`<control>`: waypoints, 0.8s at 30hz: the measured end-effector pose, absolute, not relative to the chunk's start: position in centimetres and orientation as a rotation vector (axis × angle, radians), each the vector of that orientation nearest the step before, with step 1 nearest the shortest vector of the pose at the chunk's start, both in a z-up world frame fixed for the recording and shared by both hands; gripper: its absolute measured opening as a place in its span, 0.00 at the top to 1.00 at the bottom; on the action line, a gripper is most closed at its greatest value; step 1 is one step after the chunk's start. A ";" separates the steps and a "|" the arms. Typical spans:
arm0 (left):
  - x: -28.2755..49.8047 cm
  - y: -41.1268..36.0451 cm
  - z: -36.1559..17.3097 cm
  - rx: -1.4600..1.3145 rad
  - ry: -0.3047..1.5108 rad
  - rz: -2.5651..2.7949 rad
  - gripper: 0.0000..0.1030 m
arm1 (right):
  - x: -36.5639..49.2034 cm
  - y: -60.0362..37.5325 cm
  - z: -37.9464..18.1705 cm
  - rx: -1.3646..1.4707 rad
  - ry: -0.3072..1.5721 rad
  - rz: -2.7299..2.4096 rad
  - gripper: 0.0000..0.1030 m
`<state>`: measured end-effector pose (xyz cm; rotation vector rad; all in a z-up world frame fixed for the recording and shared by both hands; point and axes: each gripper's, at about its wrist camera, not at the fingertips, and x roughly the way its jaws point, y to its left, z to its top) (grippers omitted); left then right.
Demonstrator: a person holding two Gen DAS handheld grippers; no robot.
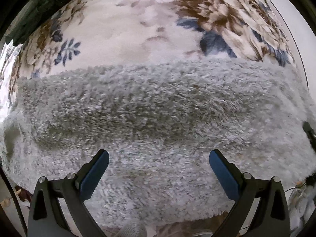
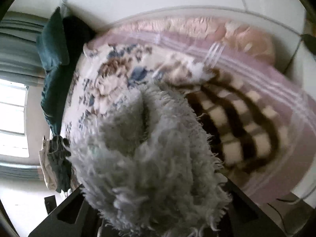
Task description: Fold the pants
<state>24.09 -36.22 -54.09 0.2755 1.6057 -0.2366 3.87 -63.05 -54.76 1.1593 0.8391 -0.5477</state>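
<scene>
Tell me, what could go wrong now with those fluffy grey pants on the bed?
1. The right claw is buried in bunched fleece of the fluffy grey pants, so its hold may be uneven and could slip.
2. The left claw hangs open above them, holding nothing, so that side may sag or crease on the floral blanket.

Bed (image 2: 286, 138) with floral blanket (image 1: 128, 29), fluffy grey pants (image 1: 158, 108) atop.
</scene>
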 end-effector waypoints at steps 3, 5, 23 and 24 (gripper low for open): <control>24.7 -34.2 -52.9 0.250 1.604 -0.231 0.00 | 3.0 -62.2 -53.4 1.171 0.814 -0.548 0.87; 25.0 -32.5 -51.9 0.233 1.598 -0.234 0.00 | 3.6 -61.2 -51.9 1.132 0.812 -0.545 0.87; 27.4 -8.9 -48.2 0.176 1.562 0.017 0.00 | 18.7 -35.1 -44.1 0.703 0.984 -0.272 0.87; 27.4 -7.6 -48.5 0.162 1.567 0.038 0.00 | 19.7 -32.5 -44.7 0.674 1.010 -0.239 0.87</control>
